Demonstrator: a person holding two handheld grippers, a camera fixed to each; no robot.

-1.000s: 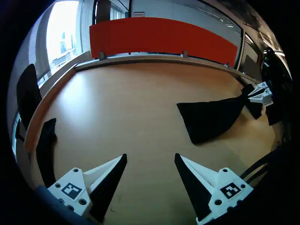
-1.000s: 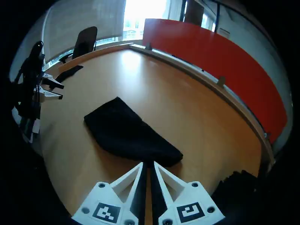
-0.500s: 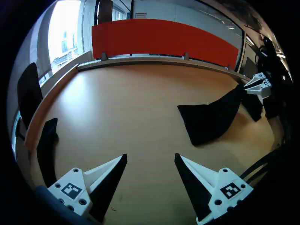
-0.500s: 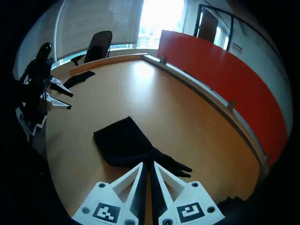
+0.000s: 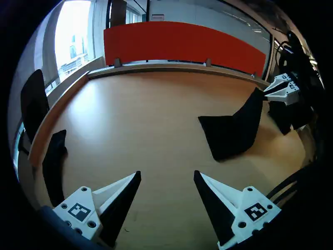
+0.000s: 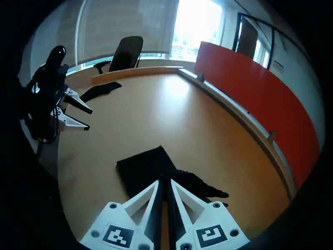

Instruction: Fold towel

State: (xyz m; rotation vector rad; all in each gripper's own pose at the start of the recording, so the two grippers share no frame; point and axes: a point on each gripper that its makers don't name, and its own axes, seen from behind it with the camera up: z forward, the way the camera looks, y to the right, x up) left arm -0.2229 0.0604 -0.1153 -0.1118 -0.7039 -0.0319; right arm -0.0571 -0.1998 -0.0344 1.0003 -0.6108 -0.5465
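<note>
Right gripper [image 6: 164, 181], clamped on corner of black cloth towel [image 5: 231, 129], lifts it higher than second ago. Rest stays on light wooden table [image 5: 137, 112]. Fold likely starting. Left gripper [image 5: 166, 174] gapes, well apart.

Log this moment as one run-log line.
right tongs: shut on black towel corner, held above table | left tongs: open, holding nothing | fold: not yet done

Table [image 5: 137, 112]: light wood, broad, with a red divider panel [image 5: 183, 41] standing along its far edge, top of frame. On it: black towel [image 5: 227, 133], right of centre, one corner raised off the surface; second dark cloth [image 5: 53, 160] at the left rim.
</note>
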